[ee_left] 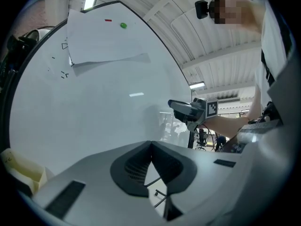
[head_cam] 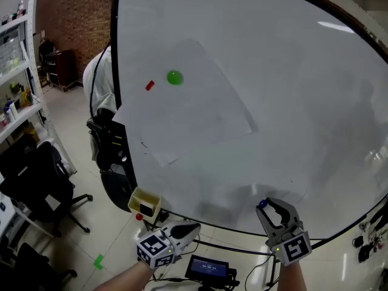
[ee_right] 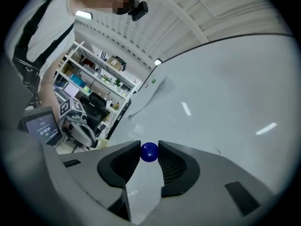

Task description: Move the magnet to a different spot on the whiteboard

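A small blue ball magnet [ee_right: 149, 152] sits between the tips of my right gripper [ee_right: 149, 148], whose pads press on it from both sides. In the head view that right gripper [head_cam: 264, 204] is low in front of the whiteboard [head_cam: 291, 102], with the blue magnet [head_cam: 262, 204] at its tip. I cannot tell whether the magnet touches the board. My left gripper [head_cam: 193, 228] hangs below the board's bottom edge, its jaw tips meeting with nothing between them. A green magnet [head_cam: 174, 77] and a red magnet [head_cam: 150, 85] pin a paper sheet [head_cam: 188, 108] high on the board.
A yellow box [head_cam: 144, 204] hangs at the board's lower left corner. A small screen [head_cam: 209, 267] lies on the floor between my hands. Black office chairs [head_cam: 42, 180] and shelves [head_cam: 15, 71] stand to the left of the board.
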Tool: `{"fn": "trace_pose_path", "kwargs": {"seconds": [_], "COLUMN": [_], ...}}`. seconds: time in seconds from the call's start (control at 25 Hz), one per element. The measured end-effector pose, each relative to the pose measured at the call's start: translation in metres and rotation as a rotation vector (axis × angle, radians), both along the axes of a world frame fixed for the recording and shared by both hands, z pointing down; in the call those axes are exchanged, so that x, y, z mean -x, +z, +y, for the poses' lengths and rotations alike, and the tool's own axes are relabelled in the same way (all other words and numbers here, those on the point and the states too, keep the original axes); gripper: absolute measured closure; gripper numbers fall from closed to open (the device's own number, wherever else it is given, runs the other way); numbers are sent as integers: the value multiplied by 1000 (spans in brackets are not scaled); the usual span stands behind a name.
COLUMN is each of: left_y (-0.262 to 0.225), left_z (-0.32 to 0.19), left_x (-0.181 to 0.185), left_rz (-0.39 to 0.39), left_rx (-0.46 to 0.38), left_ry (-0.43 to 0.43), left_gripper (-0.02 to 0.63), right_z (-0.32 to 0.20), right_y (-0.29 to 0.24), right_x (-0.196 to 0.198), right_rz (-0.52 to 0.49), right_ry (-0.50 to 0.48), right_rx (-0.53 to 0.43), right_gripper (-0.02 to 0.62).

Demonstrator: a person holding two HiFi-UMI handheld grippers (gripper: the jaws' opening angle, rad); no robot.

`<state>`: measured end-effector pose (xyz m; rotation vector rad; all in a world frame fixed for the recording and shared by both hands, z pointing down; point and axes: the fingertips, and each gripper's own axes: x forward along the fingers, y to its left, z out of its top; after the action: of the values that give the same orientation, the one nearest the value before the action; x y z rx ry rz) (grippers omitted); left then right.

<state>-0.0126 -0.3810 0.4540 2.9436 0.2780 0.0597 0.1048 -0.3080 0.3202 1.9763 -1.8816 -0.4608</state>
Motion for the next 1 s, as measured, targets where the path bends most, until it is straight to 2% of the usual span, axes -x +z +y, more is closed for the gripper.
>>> {"fn": "trace_pose_path", "kwargs": {"seconds": [0.2,0.4,0.72,1.0], "left_y": [-5,-5,-4,-9], "left_z": [-11,-12,3,10], "left_x": [2,1,-17,-32], "left_rz": [6,-9,-26,-24], "left_rx": [-6,-18,-30,-38], "left_ry": [19,18,82,104], "left_gripper": [574,574,574,574], "right_z": [-13,-16,0,-6], "right_y": [-19,-42,-97,-137], "right_x": [-10,-28,-66,-65], "right_rz": [150,227,349,512], "right_ry": [53,122,301,345], "right_rx": [24,18,-109,-165], "right_gripper": [442,442,442,442]}}
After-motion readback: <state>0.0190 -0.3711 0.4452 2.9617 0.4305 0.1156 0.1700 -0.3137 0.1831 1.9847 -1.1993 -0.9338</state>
